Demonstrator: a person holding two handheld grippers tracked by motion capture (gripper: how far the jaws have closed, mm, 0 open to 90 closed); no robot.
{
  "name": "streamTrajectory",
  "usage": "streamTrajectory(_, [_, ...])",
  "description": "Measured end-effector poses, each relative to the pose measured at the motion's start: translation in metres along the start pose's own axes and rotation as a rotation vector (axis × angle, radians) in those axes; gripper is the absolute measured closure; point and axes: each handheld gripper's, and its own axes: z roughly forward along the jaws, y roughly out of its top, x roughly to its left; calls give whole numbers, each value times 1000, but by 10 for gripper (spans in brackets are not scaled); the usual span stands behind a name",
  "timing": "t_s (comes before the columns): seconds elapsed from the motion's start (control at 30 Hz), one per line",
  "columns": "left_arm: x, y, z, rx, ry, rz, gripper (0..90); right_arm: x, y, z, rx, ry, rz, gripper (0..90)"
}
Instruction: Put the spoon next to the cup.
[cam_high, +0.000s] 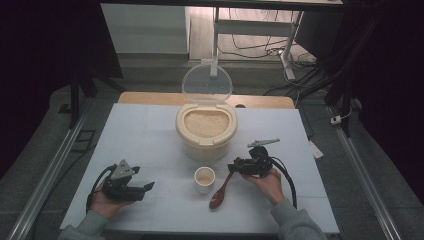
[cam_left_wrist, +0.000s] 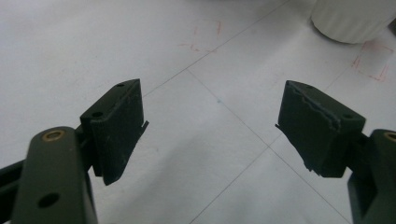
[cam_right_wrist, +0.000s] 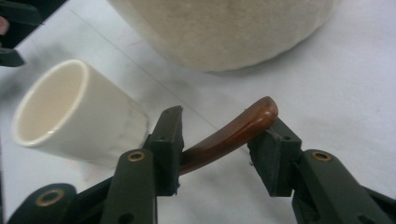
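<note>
White table (cam_high: 150, 135) carries a cream rice container (cam_high: 206, 131), its clear lid (cam_high: 207, 85) raised upright behind it and the grain surface exposed. Just in front stands a small white cup (cam_high: 204, 179) with pale contents. A brown spoon (cam_high: 221, 191) lies on the table just right of the cup, bowl toward the person, its handle end at the right gripper (cam_high: 239, 166); contact there cannot be confirmed. Left gripper (cam_high: 145, 187) rests at the near left, well apart from the cup, held in a hand (cam_high: 105, 202).
</note>
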Motion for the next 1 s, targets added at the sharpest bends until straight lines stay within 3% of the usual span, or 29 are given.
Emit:
streamTrajectory(0.23, [0,0,0,1,0,1,226,-5,-4,7,2,-32,6,497])
streamTrajectory(0.57, [0,0,1,5,0,5,226,-4,-9,11,17,-150,-49,413])
streamTrajectory(0.77, [0,0,1,3,-3,6,226,-3,-9,10,4,-182,-59,336])
streamTrajectory(0.93, [0,0,0,-2,-2,3,226,3,-9,-5,-73,-238,-118,326])
streamTrajectory(1.0, [0,0,0,-2,-2,2,226,5,-10,-12,-93,-229,-141,339])
